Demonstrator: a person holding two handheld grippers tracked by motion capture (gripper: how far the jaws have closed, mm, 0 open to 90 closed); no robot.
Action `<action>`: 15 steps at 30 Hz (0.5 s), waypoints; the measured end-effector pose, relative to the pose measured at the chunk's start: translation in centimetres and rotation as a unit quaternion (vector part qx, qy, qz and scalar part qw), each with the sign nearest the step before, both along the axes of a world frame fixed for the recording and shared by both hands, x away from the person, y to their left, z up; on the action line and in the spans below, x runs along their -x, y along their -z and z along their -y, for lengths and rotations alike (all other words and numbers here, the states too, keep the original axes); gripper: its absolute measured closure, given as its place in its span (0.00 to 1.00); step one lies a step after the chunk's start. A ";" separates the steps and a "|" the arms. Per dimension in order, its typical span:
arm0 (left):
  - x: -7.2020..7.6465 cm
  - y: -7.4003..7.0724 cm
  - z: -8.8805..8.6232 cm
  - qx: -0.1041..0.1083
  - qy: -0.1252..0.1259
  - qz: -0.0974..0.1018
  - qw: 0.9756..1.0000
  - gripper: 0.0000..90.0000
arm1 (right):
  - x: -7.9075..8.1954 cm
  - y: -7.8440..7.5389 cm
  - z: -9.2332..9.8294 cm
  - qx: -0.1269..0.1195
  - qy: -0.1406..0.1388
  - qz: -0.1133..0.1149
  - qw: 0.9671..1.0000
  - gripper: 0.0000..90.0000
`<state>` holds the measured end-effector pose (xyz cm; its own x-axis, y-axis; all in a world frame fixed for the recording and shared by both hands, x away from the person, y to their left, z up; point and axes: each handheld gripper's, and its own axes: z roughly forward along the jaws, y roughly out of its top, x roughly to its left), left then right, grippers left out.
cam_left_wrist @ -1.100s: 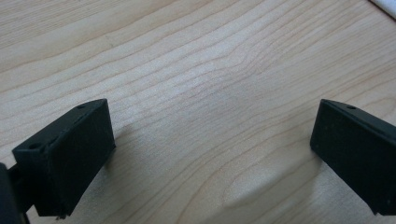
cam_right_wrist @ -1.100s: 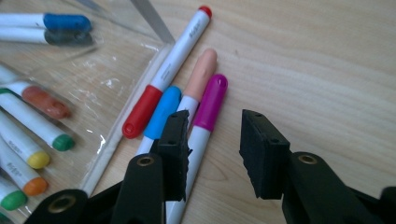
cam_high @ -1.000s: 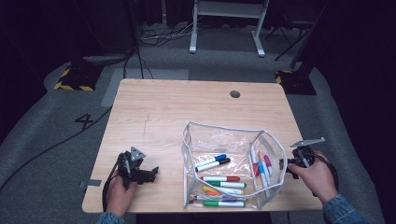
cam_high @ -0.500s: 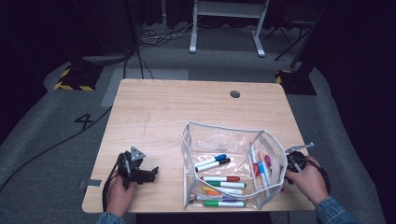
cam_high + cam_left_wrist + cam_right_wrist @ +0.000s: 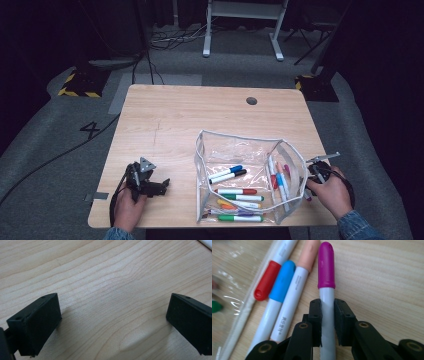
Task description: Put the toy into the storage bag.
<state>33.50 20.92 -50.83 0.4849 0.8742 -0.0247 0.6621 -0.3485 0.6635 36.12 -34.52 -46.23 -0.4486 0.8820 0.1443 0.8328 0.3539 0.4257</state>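
The right tool [image 5: 327,322], its jaws just closing, pinches the white purple-capped marker [image 5: 326,272] mid-barrel, probably so it lifts level. The left tool [image 5: 112,322] rests wide open on the pale wooden bench [image 5: 105,277], idle, gripping nothing.

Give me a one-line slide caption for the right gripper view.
Right gripper with its jaws closed on the purple-capped marker, beside peach, blue and red capped markers on the wooden table.

Light wooden table [image 5: 190,120]: clear pouch [image 5: 235,150] with markers near right; loose markers [image 5: 287,307] beside it.
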 end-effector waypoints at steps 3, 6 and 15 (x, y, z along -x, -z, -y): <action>0.0 0.0 0.0 0.000 0.000 0.000 1.000 0.00 | 0.1 -1.1 0.2 -0.012 0.000 0.012 1.000 0.86; 0.0 0.0 0.0 -0.001 0.000 0.001 1.000 0.00 | 0.3 -2.7 0.3 -0.018 -0.007 0.025 1.000 0.86; 0.0 0.0 0.0 -0.001 -0.001 0.001 1.000 0.00 | 1.0 -6.9 0.3 -0.059 -0.031 0.069 0.995 0.86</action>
<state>33.50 20.93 -50.82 0.4840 0.8748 -0.0218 0.6616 -0.3496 0.6633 35.09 -34.81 -39.37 -0.5238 0.8331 0.1777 0.7416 0.3434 0.5763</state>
